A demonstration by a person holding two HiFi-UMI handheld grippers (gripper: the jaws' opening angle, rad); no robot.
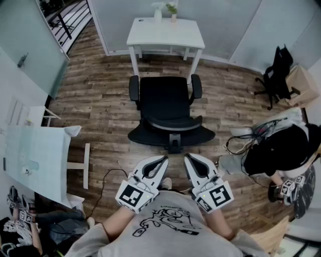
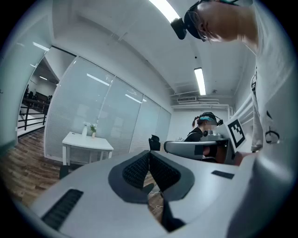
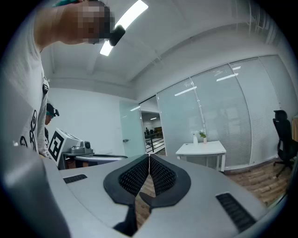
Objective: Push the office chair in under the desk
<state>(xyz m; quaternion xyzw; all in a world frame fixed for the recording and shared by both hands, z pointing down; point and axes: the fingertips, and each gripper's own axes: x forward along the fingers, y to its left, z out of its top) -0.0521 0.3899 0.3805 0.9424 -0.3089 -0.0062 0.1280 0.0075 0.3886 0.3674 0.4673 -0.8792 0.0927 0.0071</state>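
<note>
A black office chair [image 1: 168,111] with armrests stands on the wooden floor, its back towards me and its seat facing a white desk [image 1: 165,34] against the far wall. The chair sits a little in front of the desk, not under it. My left gripper [image 1: 163,161] and right gripper [image 1: 187,159] are held side by side just behind the chair's back, apart from it. Both are shut with nothing between the jaws. The white desk [image 2: 87,141] shows at left in the left gripper view, and the same desk [image 3: 201,149] shows at right in the right gripper view.
A second white table [image 1: 37,158] stands at my left. A seated person [image 1: 278,150] with cables on the floor is at my right. Another black chair [image 1: 278,73] and a cardboard box [image 1: 302,85] stand at the far right. Two small vases [image 1: 165,11] top the desk.
</note>
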